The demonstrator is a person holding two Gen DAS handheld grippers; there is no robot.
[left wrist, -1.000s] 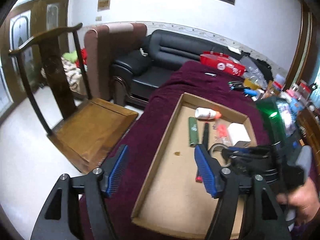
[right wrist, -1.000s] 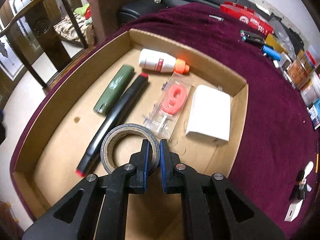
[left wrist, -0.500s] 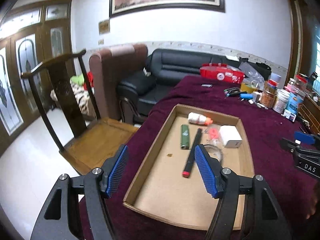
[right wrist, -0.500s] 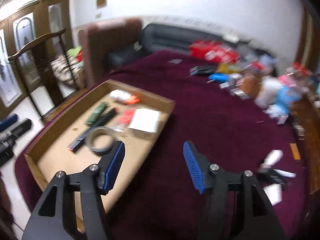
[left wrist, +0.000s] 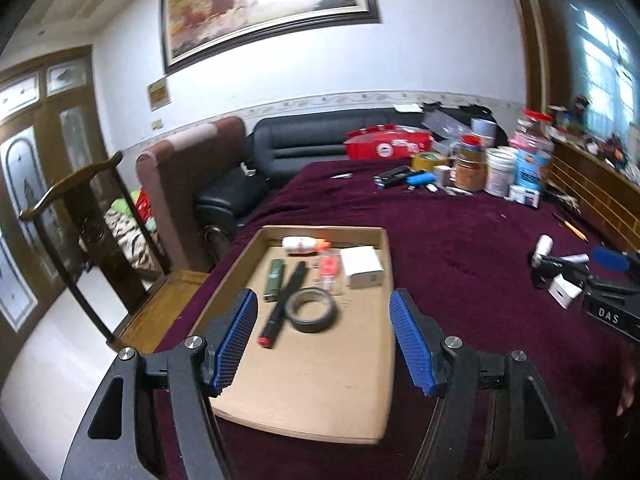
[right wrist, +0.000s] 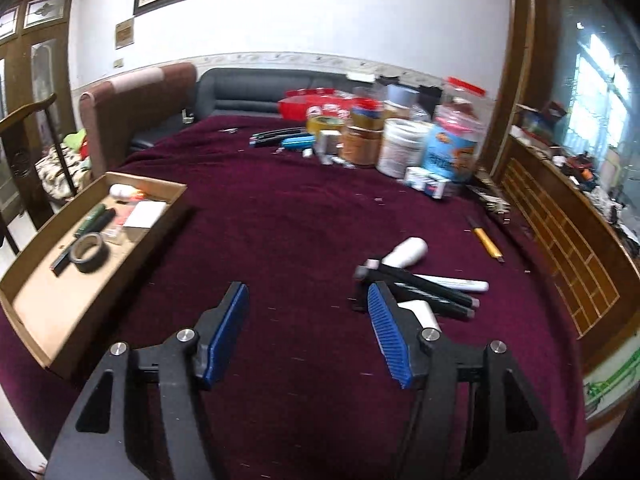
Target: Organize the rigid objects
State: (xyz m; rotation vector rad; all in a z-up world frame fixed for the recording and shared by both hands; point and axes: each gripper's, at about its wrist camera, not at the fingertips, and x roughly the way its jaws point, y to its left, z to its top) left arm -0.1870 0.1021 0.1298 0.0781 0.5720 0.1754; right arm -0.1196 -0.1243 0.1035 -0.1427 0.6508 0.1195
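A shallow cardboard tray point(left wrist: 386, 264) lies on the maroon tablecloth point(left wrist: 460, 248). In it lie a grey tape roll point(left wrist: 311, 309), a black marker with a red end point(left wrist: 280, 308), a green tube point(left wrist: 274, 280), a white bottle with an orange cap point(left wrist: 303, 244), a packet with a pink "9" point(left wrist: 330, 269) and a white box point(left wrist: 362, 266). My left gripper point(left wrist: 323, 336) is open and empty above the tray's near half. My right gripper point(right wrist: 306, 322) is open and empty over bare cloth. Just right of it lie black markers point(right wrist: 424, 288), a white marker point(right wrist: 456, 282) and a white bottle point(right wrist: 406, 252). The tray also shows at the left point(right wrist: 24, 308).
Jars, tubs, tape, pens and a red package crowd the table's far end point(right wrist: 380, 136). A yellow pencil point(right wrist: 486, 242) lies near the right edge. A wooden cabinet point(right wrist: 560, 232) stands right; a black sofa point(left wrist: 304, 144), a brown armchair point(left wrist: 180, 176) and a wooden chair point(left wrist: 80, 216) stand left.
My right gripper let go of the tape roll in the tray, opened and swung right toward the loose markers. My left gripper pulled back and rose; it stays open.
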